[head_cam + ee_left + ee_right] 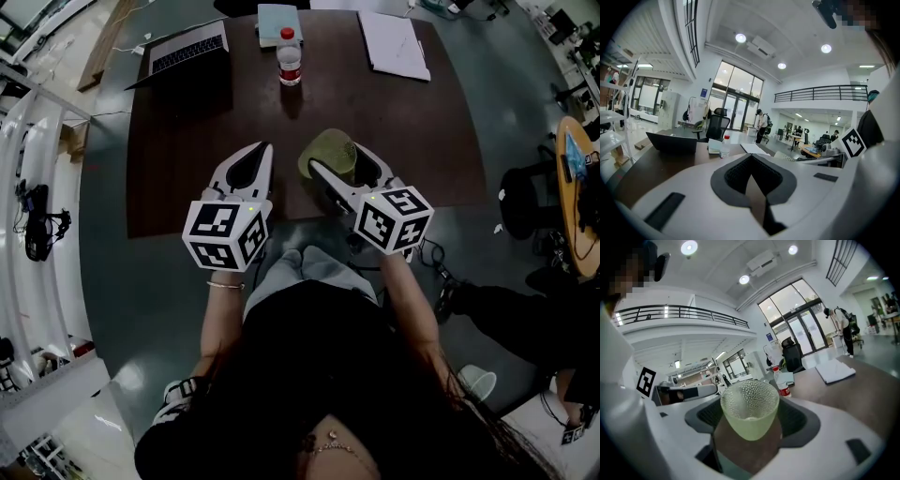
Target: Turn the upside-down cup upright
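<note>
A pale green, dimpled translucent cup (pixel 328 153) sits between the jaws of my right gripper (pixel 335 157), which is shut on it near the front edge of the brown table (pixel 187 141). In the right gripper view the cup (pixel 750 414) has its open mouth at the top, tipped a little toward the camera, and the right gripper (pixel 749 405) clasps its sides. My left gripper (pixel 264 148) hovers just left of the cup, shut with nothing in it. The left gripper view shows the left gripper (pixel 751 158) with its dark pads meeting at the tips.
A water bottle with a red cap (pixel 290 58) stands at the table's far middle, with a pale notebook (pixel 277 21) behind it. A laptop (pixel 187 52) lies at the far left and white papers (pixel 394 42) at the far right. The person's lap lies below both grippers.
</note>
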`<state>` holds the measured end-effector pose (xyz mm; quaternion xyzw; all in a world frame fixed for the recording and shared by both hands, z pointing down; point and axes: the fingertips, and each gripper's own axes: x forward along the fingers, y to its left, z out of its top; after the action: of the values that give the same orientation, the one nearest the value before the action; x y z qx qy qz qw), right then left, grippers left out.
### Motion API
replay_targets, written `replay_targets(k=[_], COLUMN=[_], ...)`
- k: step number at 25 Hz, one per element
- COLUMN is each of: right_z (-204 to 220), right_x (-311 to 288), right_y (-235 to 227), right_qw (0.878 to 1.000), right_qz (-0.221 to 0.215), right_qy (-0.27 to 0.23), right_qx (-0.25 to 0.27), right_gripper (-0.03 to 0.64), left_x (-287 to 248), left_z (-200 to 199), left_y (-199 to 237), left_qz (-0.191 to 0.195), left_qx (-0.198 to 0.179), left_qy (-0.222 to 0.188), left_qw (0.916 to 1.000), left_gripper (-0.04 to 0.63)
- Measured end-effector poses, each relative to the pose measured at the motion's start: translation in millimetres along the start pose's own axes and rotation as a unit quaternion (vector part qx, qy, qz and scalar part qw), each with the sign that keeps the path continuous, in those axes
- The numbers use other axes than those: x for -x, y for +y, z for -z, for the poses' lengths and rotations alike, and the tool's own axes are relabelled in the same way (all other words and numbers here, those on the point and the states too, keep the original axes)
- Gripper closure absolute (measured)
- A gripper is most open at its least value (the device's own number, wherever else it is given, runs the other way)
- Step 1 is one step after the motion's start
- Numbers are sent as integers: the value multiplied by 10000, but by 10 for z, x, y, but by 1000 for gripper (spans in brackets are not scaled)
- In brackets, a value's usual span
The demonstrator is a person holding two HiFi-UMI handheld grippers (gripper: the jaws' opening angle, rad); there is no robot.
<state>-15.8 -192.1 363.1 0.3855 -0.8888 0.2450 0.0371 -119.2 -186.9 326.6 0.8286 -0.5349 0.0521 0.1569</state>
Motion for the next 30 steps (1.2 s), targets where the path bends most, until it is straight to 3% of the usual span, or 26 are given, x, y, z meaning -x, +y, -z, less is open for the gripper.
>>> replay_targets(k=[5,10,16,19,25,30], right_z=[7,7,-5,-30,4,0], right_x=[51,103,156,183,238,239], right_y=[-14,-14,33,43,-40,-45], right_qw=[9962,9793,9625,9453,8962,8813], right_qz=[-270,-688,-1056,-1350,-1732,-1881], right_qy=[-158,-383,-554,-700,-940,-981], right_qx=[-819,-1867,-2437,-2885,-3976,-4224], right_gripper=[247,247,247,247,247,247], left_x=[11,32,65,72,95,110], left_z=[10,50,62,65,66,65], left_y=[-11,-15,-37,-44,-61,-57], left_qz=[67,139,250,302,341,357], left_qx=[26,70,144,180,244,285], left_qy=[6,44,33,20,-29,-58], left_qw=[10000,9999,9996,9994,9991,9989], left_gripper=[601,601,601,601,601,601])
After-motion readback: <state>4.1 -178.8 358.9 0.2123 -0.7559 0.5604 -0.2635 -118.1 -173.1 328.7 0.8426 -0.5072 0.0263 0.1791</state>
